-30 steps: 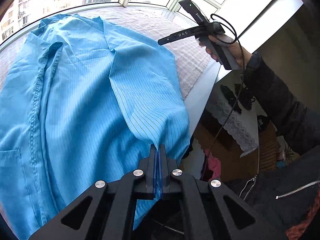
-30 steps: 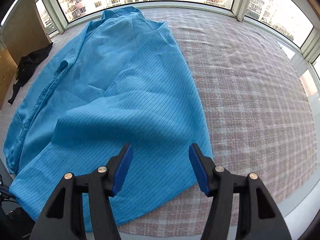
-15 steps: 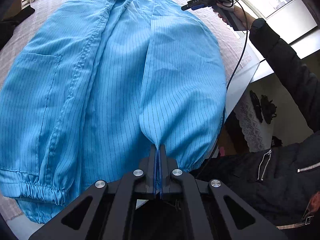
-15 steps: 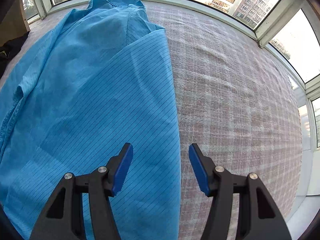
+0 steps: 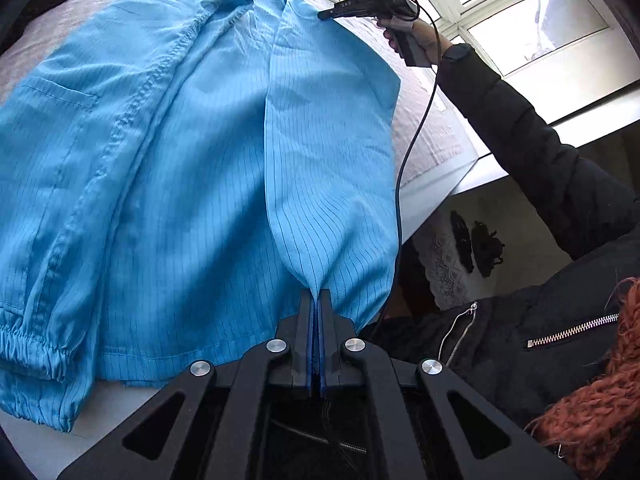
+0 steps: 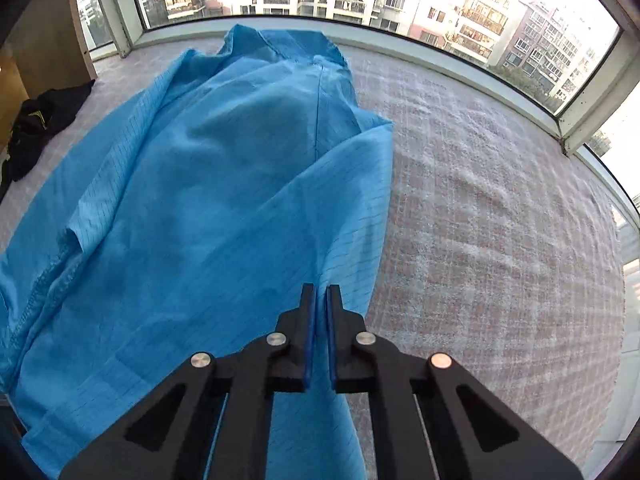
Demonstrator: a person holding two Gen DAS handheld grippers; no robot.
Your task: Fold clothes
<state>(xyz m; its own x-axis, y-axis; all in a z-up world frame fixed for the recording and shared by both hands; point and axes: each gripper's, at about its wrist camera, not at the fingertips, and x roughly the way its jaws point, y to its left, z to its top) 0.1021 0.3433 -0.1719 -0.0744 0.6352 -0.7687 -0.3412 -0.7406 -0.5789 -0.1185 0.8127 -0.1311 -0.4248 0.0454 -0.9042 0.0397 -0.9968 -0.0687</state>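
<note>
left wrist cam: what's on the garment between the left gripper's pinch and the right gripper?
Only the folded-over panel of the blue garment spans from left gripper to right gripper; nothing else lies there.

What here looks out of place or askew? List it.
Little stands out. A dark garment lies crumpled at the far left of the checked cover, away from the blue coat. The coat's hem hangs past the near edge. Both the left gripper and right gripper are pinching the coat.

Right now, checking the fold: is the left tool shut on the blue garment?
Yes, the left tool pinches the blue garment.
</note>
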